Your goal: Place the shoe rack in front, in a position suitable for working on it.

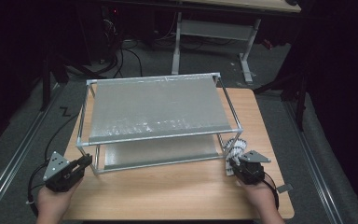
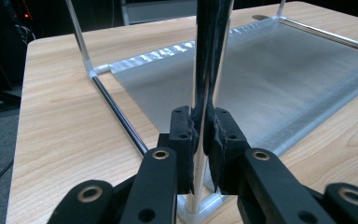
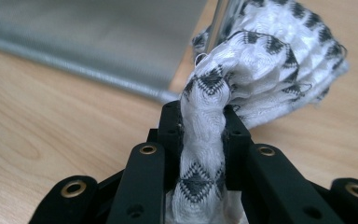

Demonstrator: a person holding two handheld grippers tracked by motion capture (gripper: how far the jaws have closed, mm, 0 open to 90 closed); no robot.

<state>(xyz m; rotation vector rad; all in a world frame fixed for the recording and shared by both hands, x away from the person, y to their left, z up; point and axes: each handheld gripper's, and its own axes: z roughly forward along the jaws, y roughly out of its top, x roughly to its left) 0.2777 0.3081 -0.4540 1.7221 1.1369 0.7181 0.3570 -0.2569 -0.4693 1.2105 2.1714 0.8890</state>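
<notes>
A metal-framed rack with two grey shelves (image 1: 156, 109) stands on the wooden table (image 1: 168, 196). My left gripper (image 1: 87, 161) is at the rack's front-left corner. In the left gripper view the gripper (image 2: 200, 126) is shut on the upright shiny post (image 2: 209, 56) of that corner. My right gripper (image 1: 233, 164) sits by the front-right leg, shut on a white cloth with a black zigzag pattern (image 1: 235, 147). In the right gripper view the cloth (image 3: 270, 56) bunches up beyond the right gripper (image 3: 204, 121) and rests against the rack's leg.
The rack's lower shelf (image 2: 289, 74) lies just above the tabletop. Bare wood runs along the table's front edge between both hands. Behind the table stand another desk's white legs (image 1: 247, 60), with cables on the dark floor (image 1: 121, 56).
</notes>
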